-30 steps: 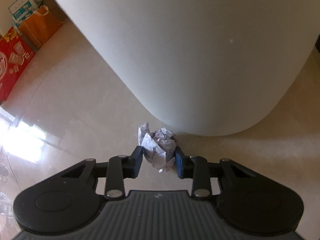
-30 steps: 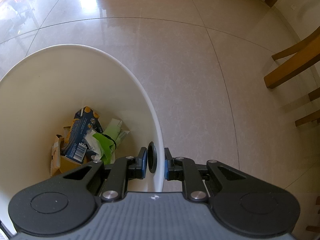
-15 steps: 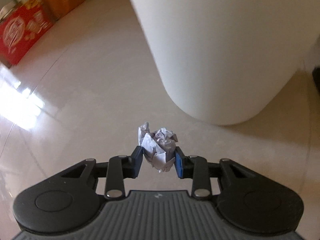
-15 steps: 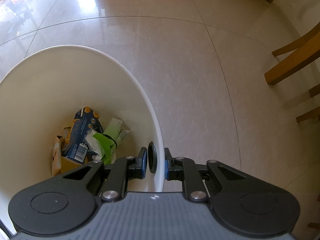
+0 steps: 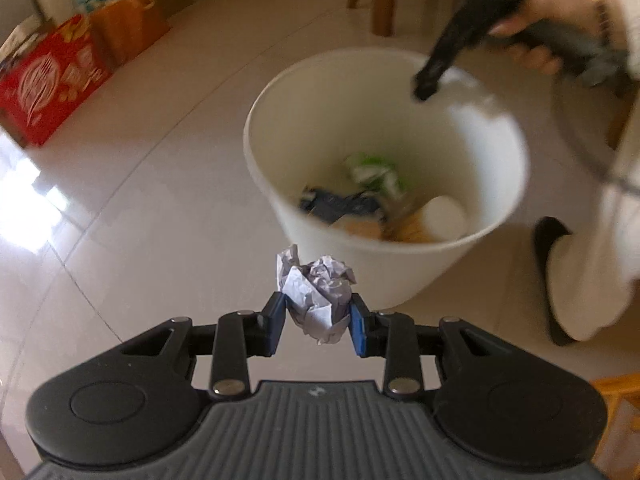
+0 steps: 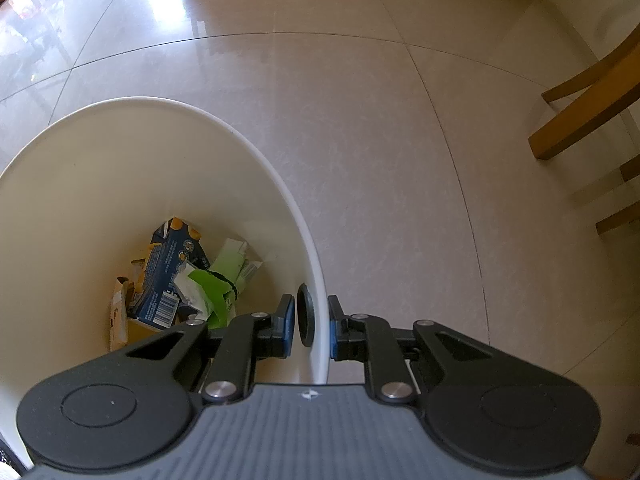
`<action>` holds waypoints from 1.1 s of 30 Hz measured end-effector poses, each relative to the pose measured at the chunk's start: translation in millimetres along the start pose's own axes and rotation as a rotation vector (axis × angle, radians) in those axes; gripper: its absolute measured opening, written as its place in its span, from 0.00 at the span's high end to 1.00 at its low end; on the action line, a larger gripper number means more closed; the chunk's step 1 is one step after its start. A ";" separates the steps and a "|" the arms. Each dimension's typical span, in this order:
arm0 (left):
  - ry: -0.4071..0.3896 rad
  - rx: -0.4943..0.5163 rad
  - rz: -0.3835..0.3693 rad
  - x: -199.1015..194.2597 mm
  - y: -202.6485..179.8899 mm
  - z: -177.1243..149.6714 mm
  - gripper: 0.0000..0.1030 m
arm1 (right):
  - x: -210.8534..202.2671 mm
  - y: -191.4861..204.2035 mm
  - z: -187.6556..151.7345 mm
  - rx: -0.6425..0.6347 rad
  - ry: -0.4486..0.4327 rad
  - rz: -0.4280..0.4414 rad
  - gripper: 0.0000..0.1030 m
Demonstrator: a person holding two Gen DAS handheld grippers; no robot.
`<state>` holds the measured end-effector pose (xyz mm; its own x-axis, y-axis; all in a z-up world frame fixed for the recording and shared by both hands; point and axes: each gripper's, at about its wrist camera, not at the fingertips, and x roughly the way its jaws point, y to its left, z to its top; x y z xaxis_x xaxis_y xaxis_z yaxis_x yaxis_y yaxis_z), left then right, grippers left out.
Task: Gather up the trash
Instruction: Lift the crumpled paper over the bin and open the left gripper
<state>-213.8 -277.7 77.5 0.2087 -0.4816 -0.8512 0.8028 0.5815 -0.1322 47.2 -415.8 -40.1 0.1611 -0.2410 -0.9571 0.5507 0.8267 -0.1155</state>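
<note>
The left gripper (image 5: 318, 316) pinches a paper ball (image 5: 318, 298) (crumpled); the right gripper (image 6: 312, 326) clamps the bin (image 6: 280, 184) rim.

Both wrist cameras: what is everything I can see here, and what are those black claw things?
Crumpled paper ball: one, white-grey, pinched in the left gripper, short of the bin's near rim.
Trash bin: one, white, standing on the floor; right gripper straddles its rim.
Blue carton: one, blue and yellow, inside the bin.
Green wrapper: one, green and white, inside the bin beside the carton.
Red box: one, on the floor far left.
Orange bag: one, behind the red box.
Wooden chair legs: several, tan, right side.
Floor tiles: beige, glossy.
Slipper: one, white and black, right of the bin.
Left gripper: black, blue pads.
Right gripper: black, blue pads.
Hand: one, holding the right gripper.
</note>
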 end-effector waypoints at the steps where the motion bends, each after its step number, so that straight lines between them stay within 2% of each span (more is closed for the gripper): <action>1: -0.005 0.009 0.000 -7.9 -4.1 7.7 0.68 | -0.3 -0.6 0.2 0.003 0.001 0.002 0.81; 3: -0.006 0.016 0.001 -23.3 -14.8 23.4 0.68 | -0.5 -1.8 0.6 0.009 0.002 0.006 0.81; 6: -0.047 0.030 -0.027 -38.0 -28.7 45.1 0.67 | -0.5 -2.3 1.1 0.011 0.003 0.006 0.81; 12: -0.083 -0.011 -0.056 -23.3 -47.3 84.8 0.66 | -1.1 -3.9 0.5 0.018 0.005 0.012 0.81; 13: -0.081 -0.015 -0.063 -20.3 -50.7 88.4 0.63 | -1.1 -4.2 0.6 0.019 0.004 0.014 0.81; 15: -0.073 -0.033 -0.078 -20.6 -55.5 90.0 0.40 | -1.3 -4.5 0.6 0.023 0.004 0.015 0.81; 18: -0.110 -0.056 -0.038 -22.7 -56.8 95.2 0.25 | -1.2 -4.5 0.7 0.026 0.005 0.016 0.81; 23: -0.166 -0.092 0.015 -29.1 -55.3 98.7 0.17 | -1.8 -6.0 1.2 0.033 0.007 0.023 0.82; 25: -0.174 -0.130 0.014 -31.3 -52.2 97.8 0.14 | -1.6 -5.6 0.9 0.033 0.006 0.020 0.81; 29: -0.172 -0.197 0.063 -32.2 -49.5 96.3 0.10 | -1.0 -7.2 0.3 0.040 0.006 0.029 0.82; 30: -0.171 -0.220 0.089 -31.3 -49.5 95.8 0.06 | -1.6 -8.1 0.4 0.045 0.008 0.032 0.82; 33: -0.207 -0.261 0.198 -30.7 -54.3 90.1 0.04 | -2.7 -7.8 0.1 0.048 0.008 0.032 0.81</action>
<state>-213.4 -353.6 156.5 0.4750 -0.4501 -0.7561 0.5720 0.8109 -0.1234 42.6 -421.6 -36.7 0.1730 -0.2106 -0.9621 0.5840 0.8085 -0.0720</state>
